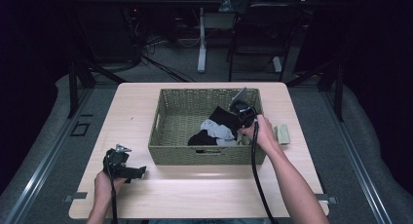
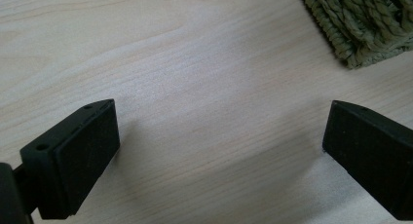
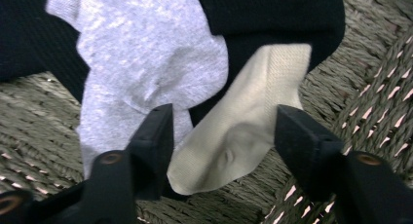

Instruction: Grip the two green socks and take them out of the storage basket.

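Observation:
A woven basket (image 1: pixel 175 112) stands mid-table with socks piled at its right side: black ones (image 1: pixel 221 118), a grey one (image 1: pixel 217 130) and a cream one (image 3: pixel 243 131). My right gripper (image 1: pixel 239 134) is inside the basket over that pile. In the right gripper view its jaws stand open on either side of the cream sock's toe, with the grey sock (image 3: pixel 141 58) just left of it and black fabric (image 3: pixel 272 14) above. My left gripper (image 1: pixel 137 172) rests low over bare tabletop in front of the basket's left corner (image 2: pixel 360 34), open and holding nothing.
Another cream sock (image 1: pixel 282 134) lies on the table (image 1: pixel 204 195) right of the basket. The basket's left half shows bare weave. Beyond the table are a chair and desk legs on a dark floor.

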